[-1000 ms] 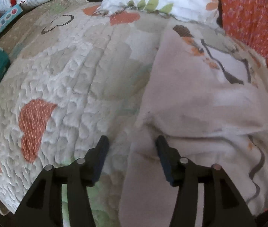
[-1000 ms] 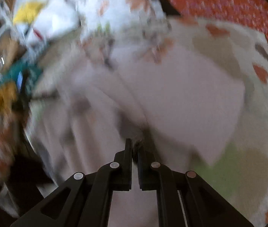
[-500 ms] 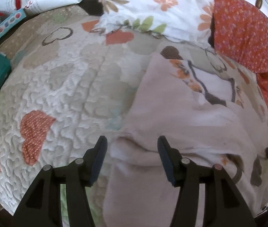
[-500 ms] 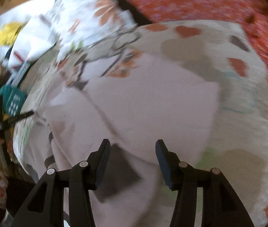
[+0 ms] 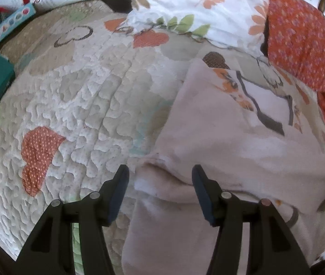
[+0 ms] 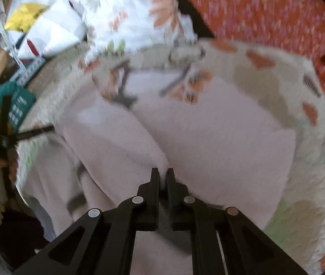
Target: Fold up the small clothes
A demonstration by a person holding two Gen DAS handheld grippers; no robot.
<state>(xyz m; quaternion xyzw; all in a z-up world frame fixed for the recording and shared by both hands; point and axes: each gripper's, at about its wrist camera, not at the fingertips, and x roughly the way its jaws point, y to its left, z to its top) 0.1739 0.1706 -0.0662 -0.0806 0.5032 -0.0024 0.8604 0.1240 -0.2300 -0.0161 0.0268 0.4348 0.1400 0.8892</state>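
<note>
Here, garment: the pale pink garment point(image 5: 219, 142) lies on the quilt point(image 5: 75, 105), filling the lower right of the left wrist frame.
Left gripper: the left gripper point(image 5: 160, 178) stands half open over a rumpled fold, pads off the cloth.
Right gripper: the right gripper point(image 6: 162, 175) is closed, pinching a ridge of the garment at lower centre.

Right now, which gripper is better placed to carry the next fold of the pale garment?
Right, probably. The right gripper is already shut on a raised fold of the pale garment. The left gripper hangs open over the garment's edge on the quilt, its pads not touching cloth.
</note>
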